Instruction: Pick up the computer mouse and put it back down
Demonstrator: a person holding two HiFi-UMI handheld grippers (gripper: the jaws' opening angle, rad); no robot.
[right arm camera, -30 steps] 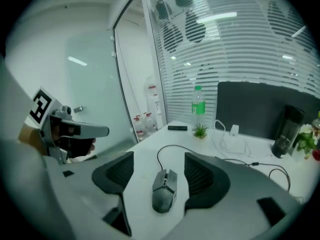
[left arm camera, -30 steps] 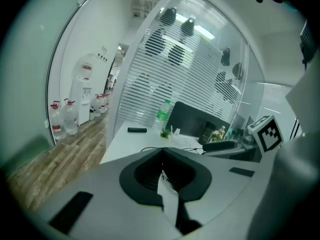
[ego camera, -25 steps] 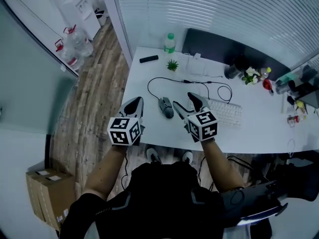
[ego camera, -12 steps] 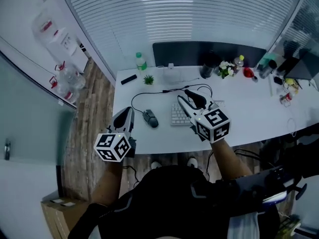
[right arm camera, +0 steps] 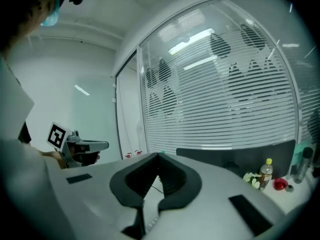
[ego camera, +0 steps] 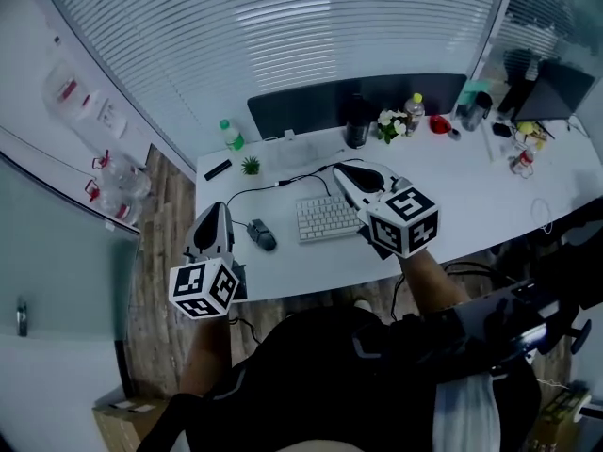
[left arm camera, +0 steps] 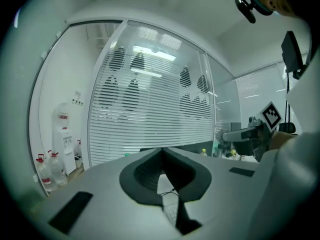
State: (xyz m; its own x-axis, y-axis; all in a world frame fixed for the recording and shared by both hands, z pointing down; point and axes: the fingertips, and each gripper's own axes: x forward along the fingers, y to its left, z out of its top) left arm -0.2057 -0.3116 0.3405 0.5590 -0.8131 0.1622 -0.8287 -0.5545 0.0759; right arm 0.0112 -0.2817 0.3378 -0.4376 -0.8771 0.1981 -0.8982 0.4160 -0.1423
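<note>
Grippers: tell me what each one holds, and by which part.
Nothing. The left gripper is shut empty; the right gripper has just closed on nothing. The mouse lies on the desk, apart from both.

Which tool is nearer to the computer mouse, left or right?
Left. The left tool hangs just left of the mouse; the right tool is farther, over the keyboard, to the mouse's right.

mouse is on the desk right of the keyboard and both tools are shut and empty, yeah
One slip: the head view shows the mouse on the desk left of the keyboard, not right. Both the left tool and the right tool are shut and empty; the right tool's jaws have just been closing on nothing.
</note>
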